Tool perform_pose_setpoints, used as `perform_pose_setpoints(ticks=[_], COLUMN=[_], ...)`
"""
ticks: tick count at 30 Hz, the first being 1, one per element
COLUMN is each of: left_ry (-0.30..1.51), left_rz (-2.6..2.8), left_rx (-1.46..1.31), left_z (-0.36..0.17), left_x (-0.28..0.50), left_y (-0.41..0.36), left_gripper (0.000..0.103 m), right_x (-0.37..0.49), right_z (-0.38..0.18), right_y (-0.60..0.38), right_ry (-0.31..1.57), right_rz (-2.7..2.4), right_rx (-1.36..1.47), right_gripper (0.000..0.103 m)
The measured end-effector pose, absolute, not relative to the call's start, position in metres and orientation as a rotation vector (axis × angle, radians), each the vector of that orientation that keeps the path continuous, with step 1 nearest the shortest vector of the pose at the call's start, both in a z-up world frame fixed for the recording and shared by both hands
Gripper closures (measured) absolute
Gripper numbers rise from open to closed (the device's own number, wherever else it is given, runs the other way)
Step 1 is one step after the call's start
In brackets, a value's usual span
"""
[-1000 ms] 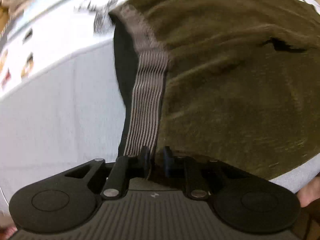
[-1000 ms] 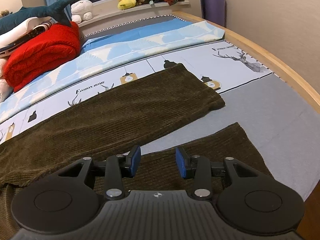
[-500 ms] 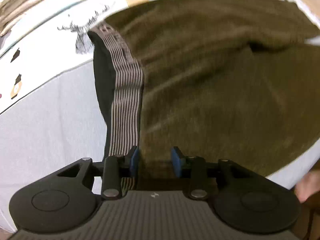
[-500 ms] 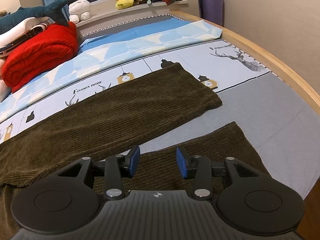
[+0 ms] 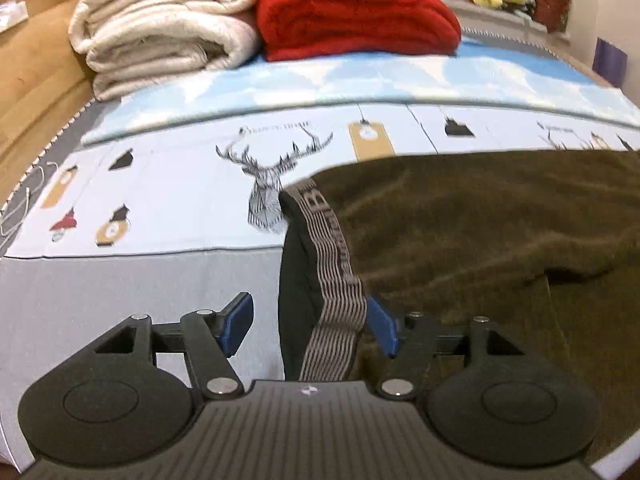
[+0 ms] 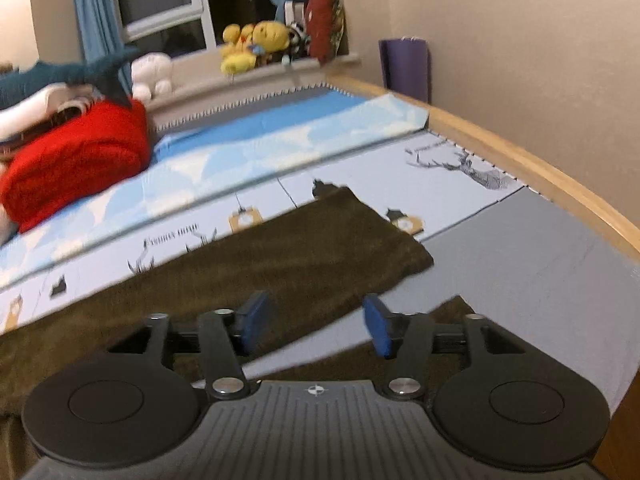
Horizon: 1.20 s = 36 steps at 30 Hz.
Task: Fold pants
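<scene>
Dark olive corduroy pants [image 5: 480, 216] lie spread on the bed, their striped elastic waistband [image 5: 336, 280] running toward my left gripper [image 5: 312, 326]. That gripper is open, and the waistband lies between its blue pads without being pinched. In the right wrist view the two pant legs [image 6: 280, 256] stretch across the sheet, the far one ending in a hem [image 6: 400, 240]. My right gripper [image 6: 316, 326] is open and empty, low over the gap between the legs.
Folded cream blankets [image 5: 160, 28] and a red blanket [image 5: 356, 12] sit at the head of the bed. A wooden bed rail [image 6: 540, 172] runs along the right side. Plush toys [image 6: 256, 44] line the window ledge.
My left gripper let go of the waistband and opened wide, and its view tilted up toward the head of the bed. My right gripper opened wider and tilted up.
</scene>
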<state>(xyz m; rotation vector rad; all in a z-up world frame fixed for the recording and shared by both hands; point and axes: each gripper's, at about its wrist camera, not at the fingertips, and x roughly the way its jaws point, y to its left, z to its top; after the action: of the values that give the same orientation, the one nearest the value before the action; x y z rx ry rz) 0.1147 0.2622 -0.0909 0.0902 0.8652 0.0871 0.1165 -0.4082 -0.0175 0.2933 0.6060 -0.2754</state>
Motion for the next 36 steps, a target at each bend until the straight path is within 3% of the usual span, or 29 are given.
perform_pose_setpoints(ticks=[11,21,27,30,32,34,36], left_ry=[0.780,0.786,0.781,0.801,0.829,0.860,0.873], left_rz=[0.142,0.087,0.031,0.024,0.017,0.022,0.026], left_rx=[0.089,0.040,0.077,0.073,0.048,0.038,0.048], left_z=[-0.080,-0.077,-0.082,-0.086,-0.091,-0.098,-0.104], left_x=[0.130,0.160,0.179,0.191,0.198,0.206,0.212], left_y=[0.251,0.226,0.195,0.190,0.195,0.201,0.207], left_gripper=[0.035,0.053,0.053,0.053,0.059,0.094,0.103], right_x=[0.136,0.159,0.173,0.180,0.184,0.189,0.193], right_z=[-0.011,-0.005,-0.001,0.002,0.003,0.004,0.007], right_y=[-0.387,-0.356,-0.334,-0.327,-0.323,-0.316,-0.309], right_ry=[0.580,0.579,0.579,0.578,0.575,0.572,0.567], right_rz=[-0.224,-0.158,-0.093,-0.060,-0.042,-0.025,-0.013], right_rx=[0.255,0.218,0.219,0.252,0.267,0.269,0.264], right_gripper=[0.036,0.042,0.061,0.079,0.091,0.092,0.093])
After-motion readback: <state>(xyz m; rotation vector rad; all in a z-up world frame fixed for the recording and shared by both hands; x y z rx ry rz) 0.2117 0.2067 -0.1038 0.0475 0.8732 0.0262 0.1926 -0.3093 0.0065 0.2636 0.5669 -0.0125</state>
